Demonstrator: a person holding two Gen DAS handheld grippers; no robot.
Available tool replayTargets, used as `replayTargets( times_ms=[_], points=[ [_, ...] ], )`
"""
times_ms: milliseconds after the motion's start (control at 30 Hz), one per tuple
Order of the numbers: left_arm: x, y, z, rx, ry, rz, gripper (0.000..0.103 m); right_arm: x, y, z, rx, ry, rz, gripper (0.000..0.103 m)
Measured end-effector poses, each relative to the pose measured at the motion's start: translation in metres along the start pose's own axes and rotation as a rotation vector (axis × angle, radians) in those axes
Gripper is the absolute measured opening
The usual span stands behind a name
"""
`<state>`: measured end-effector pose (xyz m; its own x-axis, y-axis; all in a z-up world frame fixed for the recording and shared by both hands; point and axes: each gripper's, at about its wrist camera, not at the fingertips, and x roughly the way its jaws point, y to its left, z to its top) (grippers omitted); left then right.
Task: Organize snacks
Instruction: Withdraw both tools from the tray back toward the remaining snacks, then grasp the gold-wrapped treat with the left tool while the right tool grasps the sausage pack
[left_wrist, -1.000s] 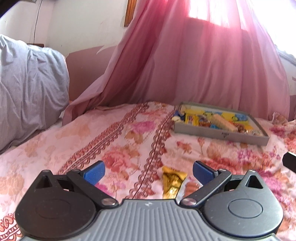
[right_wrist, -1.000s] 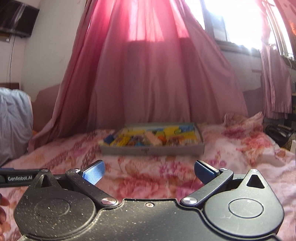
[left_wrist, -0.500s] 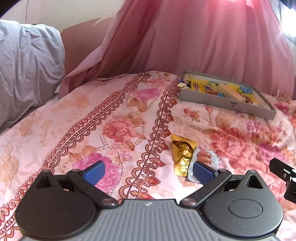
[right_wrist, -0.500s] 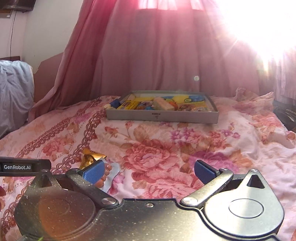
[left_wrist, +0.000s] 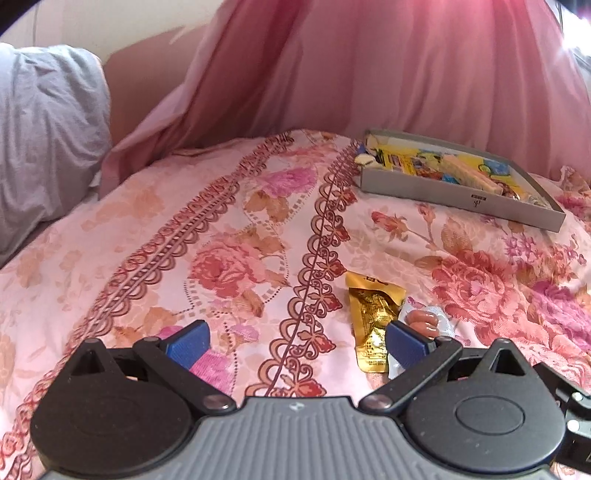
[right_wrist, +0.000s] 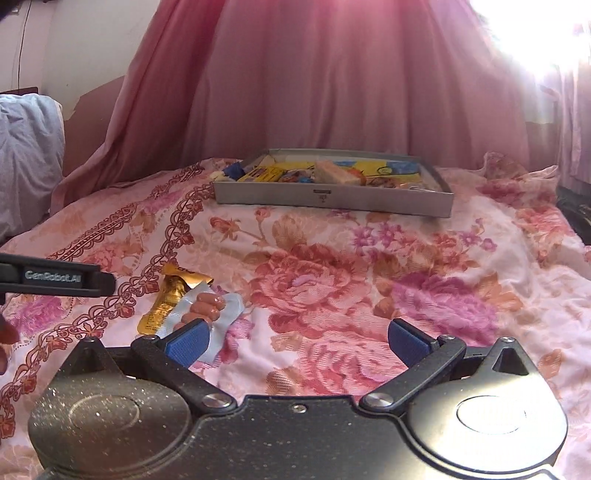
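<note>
Both grippers hovered low over a bed covered with a pink flowered sheet (right_wrist: 332, 280), and both stood wide open with nothing between their blue pads. The left gripper (left_wrist: 295, 341) pointed at the sheet's brown lace-pattern stripe, and its right pad (left_wrist: 406, 345) overlapped the near ends of two loose snacks in that view; whether it touched them could not be told. Those snacks lay side by side on the sheet: a gold foil packet (left_wrist: 373, 314) and, touching its right edge, a clear packet of small sausages (left_wrist: 424, 323). From the right wrist camera the same pair showed to the left, the gold foil packet (right_wrist: 166, 301) partly under the sausage packet (right_wrist: 207, 312), whose near corner was hidden behind the left pad (right_wrist: 186, 341) of the right gripper (right_wrist: 297, 341). Farther back on the bed, well apart from the loose pair, sat a shallow grey tray (right_wrist: 332, 195) already holding several wrapped snacks, mostly yellow and blue, with a pale bar lying across them. In the left wrist view the tray (left_wrist: 443, 194) was up and to the right. A pink curtain (right_wrist: 332, 74) hung behind the bed, and a grey pillow (left_wrist: 48, 129) lay at the left. The black end of the left gripper's body, with lettering on it, reached in at the left edge of the right wrist view.
</note>
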<state>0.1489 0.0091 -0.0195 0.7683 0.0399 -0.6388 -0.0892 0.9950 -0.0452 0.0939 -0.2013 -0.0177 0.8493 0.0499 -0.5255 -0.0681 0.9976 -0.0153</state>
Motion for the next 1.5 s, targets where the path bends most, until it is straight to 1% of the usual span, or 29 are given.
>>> replayTargets(
  times_ms=[100, 300, 367, 433, 533, 667, 767, 900, 1000, 1033, 1100, 1167, 1200, 1300, 1400, 1467, 1500],
  points=[
    [0.010, 0.004, 0.006, 0.000, 0.016, -0.009, 0.103, 0.009, 0.009, 0.003, -0.019, 0.008, 0.019, 0.102],
    [0.020, 0.009, 0.017, 0.077, -0.003, 0.008, 0.103, 0.036, 0.038, 0.008, -0.067, 0.052, 0.061, 0.102],
    [0.023, 0.014, 0.020, 0.065, -0.001, 0.005, 0.102, 0.047, 0.049, 0.009, -0.081, 0.082, 0.069, 0.102],
    [0.027, 0.020, 0.022, 0.030, 0.011, 0.008, 0.102, 0.060, 0.059, 0.009, -0.081, 0.121, 0.082, 0.102],
    [0.031, 0.026, 0.024, -0.005, 0.024, 0.020, 0.102, 0.076, 0.069, 0.011, -0.051, 0.148, 0.116, 0.102],
    [0.033, 0.032, 0.023, -0.035, 0.029, 0.026, 0.102, 0.096, 0.079, 0.012, -0.049, 0.195, 0.083, 0.102],
    [0.034, 0.035, 0.021, -0.049, 0.032, 0.027, 0.102, 0.102, 0.076, 0.008, -0.053, 0.223, 0.044, 0.102],
    [0.035, 0.034, 0.020, -0.050, 0.038, 0.019, 0.103, 0.097, 0.059, -0.002, -0.106, 0.211, -0.016, 0.102],
    [0.033, 0.029, 0.020, -0.041, 0.033, 0.003, 0.103, 0.092, 0.040, -0.009, -0.164, 0.176, -0.025, 0.102],
    [0.032, 0.028, 0.019, -0.045, 0.040, -0.009, 0.103, 0.091, 0.034, -0.009, -0.175, 0.168, -0.012, 0.102],
    [0.032, 0.026, 0.021, -0.075, 0.065, -0.049, 0.103, 0.090, 0.023, -0.010, -0.187, 0.157, 0.042, 0.102],
    [0.032, 0.024, 0.022, -0.103, 0.073, -0.092, 0.103, 0.087, 0.019, -0.009, -0.203, 0.134, 0.079, 0.102],
    [0.034, 0.023, 0.023, -0.109, 0.077, -0.100, 0.102, 0.087, 0.021, -0.008, -0.224, 0.121, 0.092, 0.102],
    [0.041, 0.017, 0.026, -0.109, 0.089, -0.093, 0.103, 0.095, 0.033, -0.007, -0.329, 0.091, 0.106, 0.102],
    [0.051, 0.010, 0.029, -0.106, 0.108, -0.082, 0.102, 0.103, 0.041, -0.004, -0.384, 0.070, 0.137, 0.102],
    [0.055, 0.005, 0.031, -0.109, 0.113, -0.089, 0.102, 0.108, 0.039, -0.001, -0.365, 0.068, 0.165, 0.098],
    [0.056, 0.002, 0.031, -0.107, 0.113, -0.095, 0.102, 0.111, 0.036, 0.002, -0.338, 0.076, 0.195, 0.091]
  ],
)
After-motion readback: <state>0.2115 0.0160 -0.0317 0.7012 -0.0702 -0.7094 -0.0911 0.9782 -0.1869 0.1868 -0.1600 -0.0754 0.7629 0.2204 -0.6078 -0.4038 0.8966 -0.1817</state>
